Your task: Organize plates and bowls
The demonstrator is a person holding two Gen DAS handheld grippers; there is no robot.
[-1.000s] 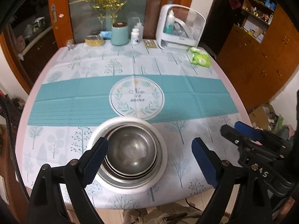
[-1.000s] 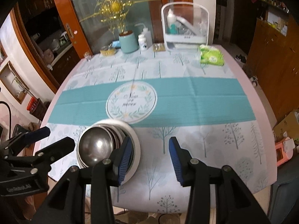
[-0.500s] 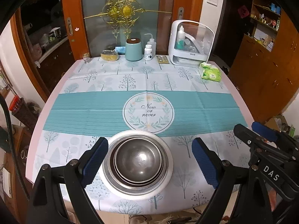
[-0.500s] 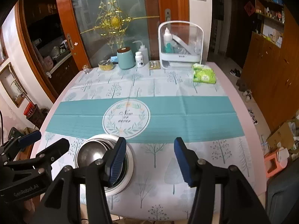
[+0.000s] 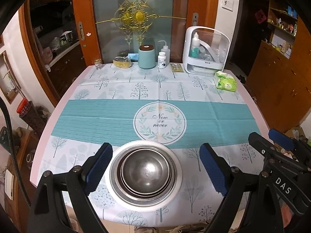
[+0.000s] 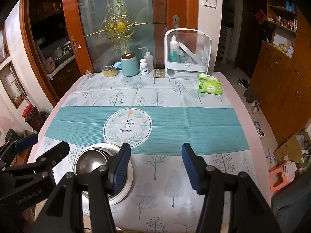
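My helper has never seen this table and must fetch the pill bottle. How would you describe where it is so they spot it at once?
Look along the far edge of the table, by the glass door. Right of the teal canister stands the pill bottle: short, white, screw-capped and labelled, unlike the taller translucent squeeze bottle with a bent spout behind it.

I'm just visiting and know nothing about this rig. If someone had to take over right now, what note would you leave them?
Left gripper: open, empty, hanging above the dishes.
Right gripper: open, empty, off to the right of the stack.
Dishes: metal bowls sit nested inside each other on a white plate, near the front edge of the table.
Done: everything looks gathered into one stack; no loose plates or bowls are visible elsewhere.
Left: nothing obvious. Check out of view for more dishes.
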